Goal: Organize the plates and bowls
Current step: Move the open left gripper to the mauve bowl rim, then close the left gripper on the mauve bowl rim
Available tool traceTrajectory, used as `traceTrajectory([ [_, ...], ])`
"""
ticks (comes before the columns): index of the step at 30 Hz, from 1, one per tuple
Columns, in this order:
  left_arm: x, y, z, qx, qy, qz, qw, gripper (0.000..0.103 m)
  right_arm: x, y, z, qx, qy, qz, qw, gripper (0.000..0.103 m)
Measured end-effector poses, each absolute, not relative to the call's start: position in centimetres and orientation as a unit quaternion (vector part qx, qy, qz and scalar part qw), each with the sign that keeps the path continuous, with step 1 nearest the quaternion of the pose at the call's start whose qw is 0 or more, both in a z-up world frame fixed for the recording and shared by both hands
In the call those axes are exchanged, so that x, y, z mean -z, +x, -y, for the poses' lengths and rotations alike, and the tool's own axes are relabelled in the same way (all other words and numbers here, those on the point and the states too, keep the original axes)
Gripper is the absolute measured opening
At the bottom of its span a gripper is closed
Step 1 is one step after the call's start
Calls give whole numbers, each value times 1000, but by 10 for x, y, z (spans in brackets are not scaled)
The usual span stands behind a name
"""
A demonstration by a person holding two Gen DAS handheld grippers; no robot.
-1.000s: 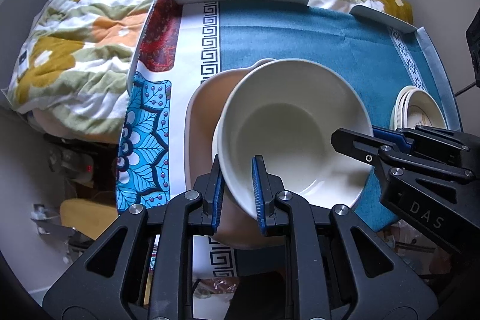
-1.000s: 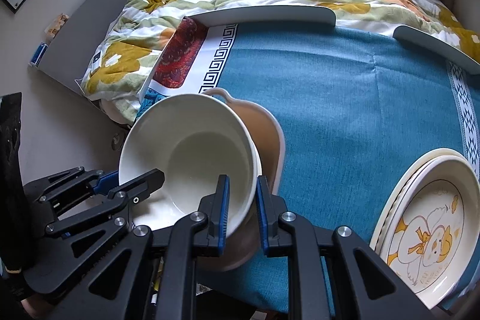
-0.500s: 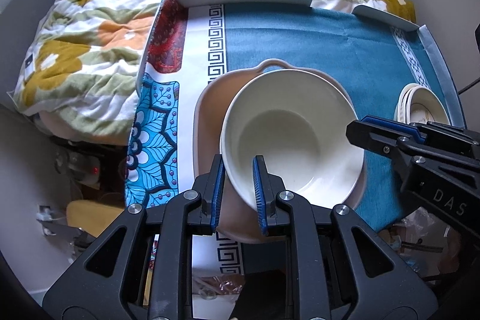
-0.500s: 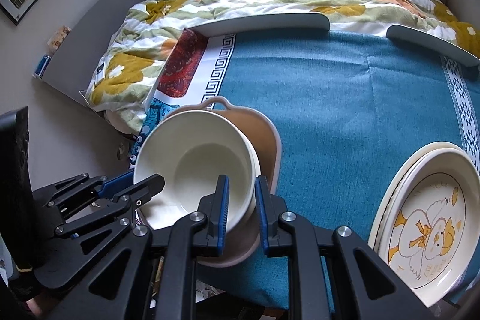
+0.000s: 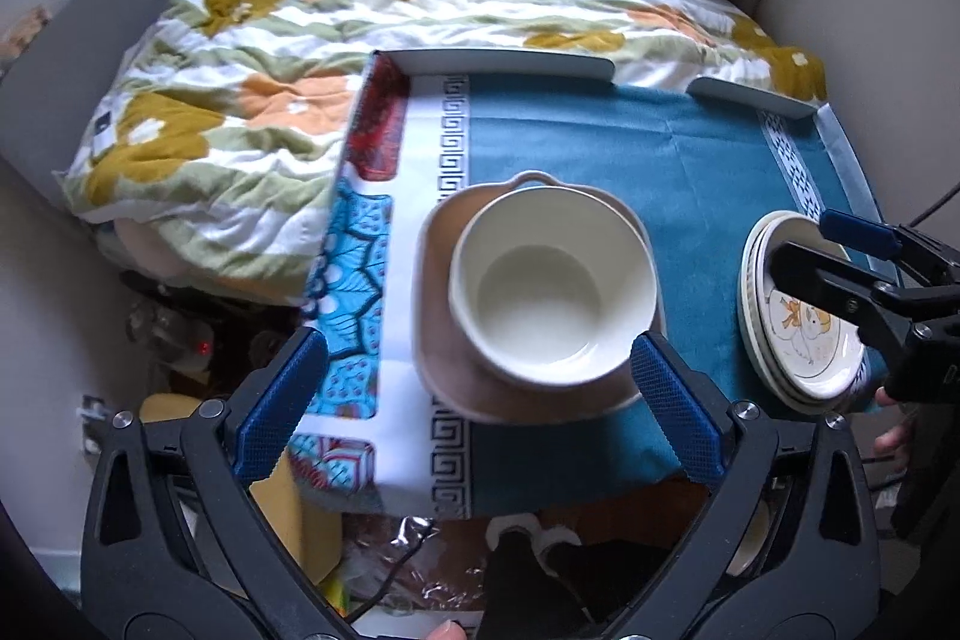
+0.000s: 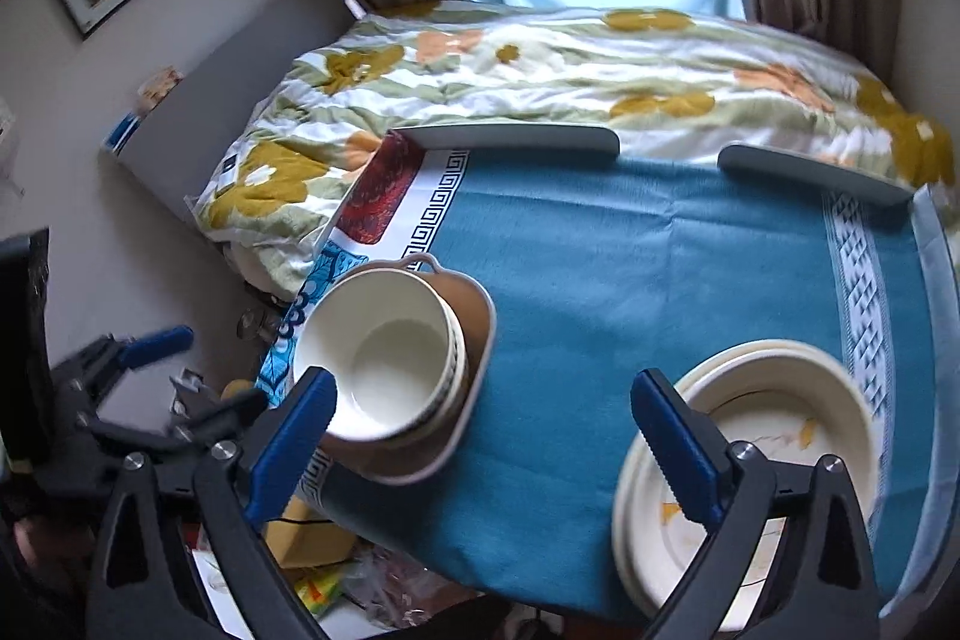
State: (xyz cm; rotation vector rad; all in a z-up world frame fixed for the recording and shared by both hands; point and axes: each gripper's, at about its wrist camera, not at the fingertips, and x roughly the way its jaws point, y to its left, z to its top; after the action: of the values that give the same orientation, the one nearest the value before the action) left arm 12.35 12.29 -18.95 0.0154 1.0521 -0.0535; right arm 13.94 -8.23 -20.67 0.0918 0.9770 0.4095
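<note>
Above cream bowl (image 5: 552,286), left claw (image 5: 474,388) just opened wide, tilted steeply downward

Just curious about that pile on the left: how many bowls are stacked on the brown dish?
2 that I can tell: a white bowl on top, and a second bowl's rim showing beneath it, both on the brown dish. More could be hidden underneath.

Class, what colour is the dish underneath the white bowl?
The dish under the white bowl is light brown, clearest in the right wrist view.
</note>
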Motion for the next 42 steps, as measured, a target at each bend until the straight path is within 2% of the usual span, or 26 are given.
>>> traceTrajectory([
  [5, 199, 111, -135, 28, 14, -515, 857, 101, 219, 129, 78, -184, -34, -501, 845, 98],
  [15, 244, 138, -159, 61, 42, -564, 822, 100, 265, 142, 52, -151, -43, -567, 809, 98],
  [17, 252, 147, -160, 67, 60, -574, 814, 98, 272, 148, 45, -144, -46, -581, 799, 95],
  [18, 256, 153, -162, 75, 64, -580, 808, 97, 276, 152, 41, -140, -50, -592, 792, 89],
  [20, 262, 161, -163, 88, 68, -588, 801, 93, 283, 157, 36, -132, -51, -612, 778, 82],
  [22, 269, 168, -163, 98, 79, -595, 794, 82, 292, 163, 34, -124, -39, -631, 765, 76],
  [24, 275, 174, -162, 108, 87, -602, 786, 77, 297, 168, 33, -120, -23, -643, 756, 71],
  [26, 281, 179, -162, 117, 89, -607, 781, 74, 302, 172, 31, -107, -20, -654, 749, 69],
  [29, 291, 185, -161, 128, 91, -616, 772, 65, 307, 175, 27, -99, -21, -664, 741, 65],
  [31, 294, 187, -161, 136, 87, -618, 769, 62, 312, 178, 23, -98, -22, -668, 737, 59],
  [38, 309, 193, -156, 166, 70, -616, 767, 43, 328, 181, 21, -114, -17, -645, 755, 49],
  [42, 315, 197, -154, 176, 63, -609, 770, 31, 331, 179, 22, -131, -13, -616, 777, 36],
])
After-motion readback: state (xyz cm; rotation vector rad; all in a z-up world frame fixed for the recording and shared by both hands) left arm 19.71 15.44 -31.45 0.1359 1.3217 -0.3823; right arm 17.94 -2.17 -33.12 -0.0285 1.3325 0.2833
